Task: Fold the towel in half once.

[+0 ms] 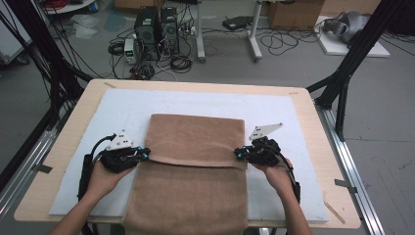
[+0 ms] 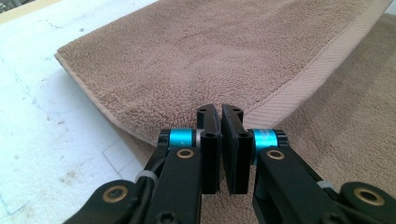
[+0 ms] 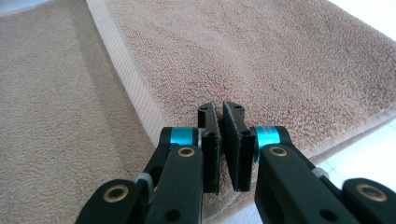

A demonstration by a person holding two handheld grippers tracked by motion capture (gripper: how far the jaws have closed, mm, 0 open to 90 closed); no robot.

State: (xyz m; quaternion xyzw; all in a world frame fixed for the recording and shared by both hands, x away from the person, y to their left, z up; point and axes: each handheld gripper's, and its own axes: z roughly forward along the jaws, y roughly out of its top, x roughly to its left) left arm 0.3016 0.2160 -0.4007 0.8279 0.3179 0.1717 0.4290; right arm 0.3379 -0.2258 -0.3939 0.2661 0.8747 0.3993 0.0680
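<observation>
Seen from the high view, a brown towel lies on a white mat that covers the wooden bench. Its far part is folded back over the near part, so a doubled layer sits in the middle of the mat while the near end hangs over the bench's front edge. The left hand-held gripper meets the left end of the folded edge, and the right hand-held gripper meets the right end; each is held in one of the person's hands.

Next, in the left gripper view, the left hand-held gripper has its two black jaws pressed nearly together, with only a thin slit between them. The tips sit at the towel's ribbed hem; whether cloth is pinched there I cannot tell.

Finally, in the right gripper view, the right hand-held gripper looks the same: jaws drawn close, tips resting on the upper towel layer just beside its pale hem. A pinch on the cloth cannot be made out here either.
</observation>
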